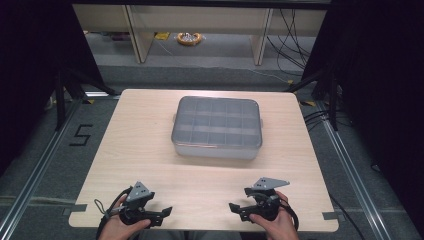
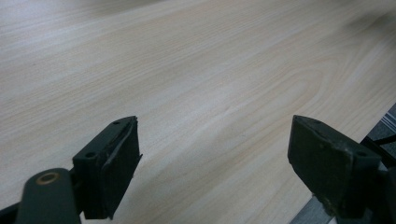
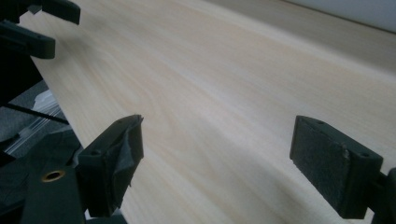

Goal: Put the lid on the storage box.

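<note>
Holding both claws low at the near edge of the surface point(image 1: 150, 150), we have the left claw point(image 1: 162, 212) at about seven o'clock and the right claw point(image 1: 237, 210) at about five o'clock, tips turned toward each other. Each has its jaws spread wide with nothing between them; the left gripper view and the right gripper view show bare pale wood between the black pads point(image 2: 116, 172).

One compartment box point(image 1: 217, 127) sits near the middle of the surface, slightly toward twelve o'clock, well apart from both claws. We count one box, two claws, nothing else on the wood.

We judge the box to be stiff translucent plastic with a gridded lid, fairly light, smooth and likely slippery. Its contents we cannot make out. We would take it at the small tabs point(image 1: 261, 122) on its short sides, at nine and three o'clock, one claw each.
</note>
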`<state>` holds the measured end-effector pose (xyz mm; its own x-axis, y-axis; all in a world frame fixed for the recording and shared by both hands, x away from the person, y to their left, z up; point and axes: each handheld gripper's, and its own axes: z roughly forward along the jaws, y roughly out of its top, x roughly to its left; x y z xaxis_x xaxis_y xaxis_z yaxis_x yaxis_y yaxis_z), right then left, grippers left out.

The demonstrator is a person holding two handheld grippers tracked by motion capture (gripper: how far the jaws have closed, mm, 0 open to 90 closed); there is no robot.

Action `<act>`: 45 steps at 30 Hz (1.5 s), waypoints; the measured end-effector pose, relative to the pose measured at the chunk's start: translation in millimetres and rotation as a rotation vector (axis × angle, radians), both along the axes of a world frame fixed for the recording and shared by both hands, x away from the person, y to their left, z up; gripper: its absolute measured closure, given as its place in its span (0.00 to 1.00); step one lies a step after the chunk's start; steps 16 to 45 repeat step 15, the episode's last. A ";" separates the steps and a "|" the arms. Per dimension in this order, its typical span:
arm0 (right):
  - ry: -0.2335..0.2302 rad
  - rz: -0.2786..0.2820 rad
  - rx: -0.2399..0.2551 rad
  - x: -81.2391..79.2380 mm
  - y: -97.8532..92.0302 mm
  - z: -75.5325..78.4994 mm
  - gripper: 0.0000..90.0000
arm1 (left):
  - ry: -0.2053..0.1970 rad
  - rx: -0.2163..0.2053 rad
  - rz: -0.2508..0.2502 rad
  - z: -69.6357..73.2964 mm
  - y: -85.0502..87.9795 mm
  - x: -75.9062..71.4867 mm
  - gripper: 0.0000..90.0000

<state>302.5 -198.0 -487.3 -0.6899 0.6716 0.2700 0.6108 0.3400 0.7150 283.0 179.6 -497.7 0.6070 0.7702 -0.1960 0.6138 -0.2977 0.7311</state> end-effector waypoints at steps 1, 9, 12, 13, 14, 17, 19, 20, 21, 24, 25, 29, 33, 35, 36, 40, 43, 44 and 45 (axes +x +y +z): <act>-0.009 -0.007 -0.023 -2.2 -0.3 -0.1 0.20 | 0.001 0.019 -0.014 0.3 1.2 0.4 0.18; -0.006 0.003 -0.032 -4.2 -1.8 -4.3 0.18 | -0.003 0.028 -0.001 -0.9 0.5 1.1 0.18; 0.002 -0.010 -0.036 -4.6 -1.8 -4.9 0.18 | 0.006 0.021 -0.001 -0.9 1.2 1.8 0.18; 0.005 -0.013 -0.041 -4.5 -2.2 -4.9 0.18 | 0.009 0.030 -0.007 -0.7 2.1 2.1 0.18; -0.002 -0.012 -0.045 -3.9 -2.4 -5.8 0.19 | 0.012 0.028 -0.001 -0.9 1.8 2.2 0.18; 0.006 -0.002 -0.033 -3.2 -2.3 -6.8 0.19 | 0.010 0.034 -0.007 -0.7 2.4 2.4 0.18; 0.006 -0.002 -0.033 -3.2 -2.3 -6.8 0.19 | 0.010 0.034 -0.007 -0.7 2.4 2.4 0.18; 0.006 -0.002 -0.033 -3.2 -2.3 -6.8 0.19 | 0.010 0.034 -0.007 -0.7 2.4 2.4 0.18; 0.006 -0.002 -0.033 -3.2 -2.3 -6.8 0.19 | 0.010 0.034 -0.007 -0.7 2.4 2.4 0.18; 0.006 -0.002 -0.033 -3.2 -2.3 -6.8 0.19 | 0.010 0.034 -0.007 -0.7 2.4 2.4 0.18; 0.006 -0.002 -0.033 -3.2 -2.3 -6.8 0.19 | 0.010 0.034 -0.007 -0.7 2.4 2.4 0.18; 0.006 -0.002 -0.033 -3.2 -2.3 -6.8 0.19 | 0.010 0.034 -0.007 -0.7 2.4 2.4 0.18; 0.006 -0.002 -0.033 -3.2 -2.3 -6.8 0.19 | 0.010 0.034 -0.007 -0.7 2.4 2.4 0.18; 0.006 -0.002 -0.033 -3.2 -2.3 -6.8 0.19 | 0.010 0.034 -0.007 -0.7 2.4 2.4 0.18; 0.006 -0.002 -0.033 -3.2 -2.3 -6.8 0.19 | 0.010 0.034 -0.007 -0.7 2.4 2.4 0.18; 0.006 -0.002 -0.033 -3.2 -2.3 -6.8 0.19 | 0.010 0.034 -0.007 -0.7 2.4 2.4 0.18; 0.006 -0.002 -0.033 -3.2 -2.3 -6.8 0.19 | 0.010 0.034 -0.007 -0.7 2.4 2.4 0.18; 0.006 -0.002 -0.033 -3.2 -2.3 -6.8 0.19 | 0.010 0.034 -0.007 -0.7 2.4 2.4 0.18; 0.006 -0.002 -0.033 -3.2 -2.3 -6.8 0.19 | 0.010 0.034 -0.007 -0.7 2.4 2.4 0.18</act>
